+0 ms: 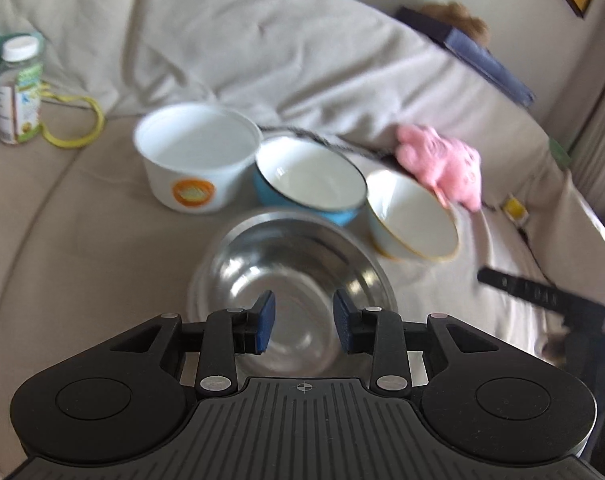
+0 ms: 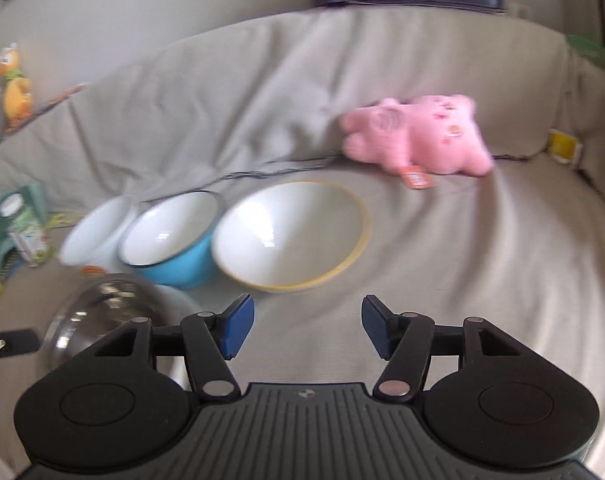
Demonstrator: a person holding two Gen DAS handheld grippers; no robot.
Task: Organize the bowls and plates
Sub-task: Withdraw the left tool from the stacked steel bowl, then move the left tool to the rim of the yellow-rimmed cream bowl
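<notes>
So the left tongs (image 1: 304, 326) hang over the steel bowl (image 1: 290, 276) with the jaws roughly half apart and nothing pinched between the blue pads; the bowl just shows through the gap, a bit blurry. The right tongs (image 2: 308, 328) are spread wider and also empty, with bare sofa cushion (image 2: 482, 280) between the pads.

Moving out from there, all the bowls sit on the beige sofa. In the right wrist view the cream bowl with the yellow rim (image 2: 292, 236) is just ahead of the right tongs, tilted toward the camera. Next to it and touching is the blue bowl (image 2: 174, 240), and then the white tub with the orange logo (image 1: 198, 160) touching that one, so the three make a row. The steel bowl sits in front of the row, closest to the blue one.

Behind the cream bowl there's a pink plush toy (image 2: 418, 136) against the backrest. Far left, a white-capped bottle (image 1: 18, 92) stands beside a yellow-green cord (image 1: 78, 124).
</notes>
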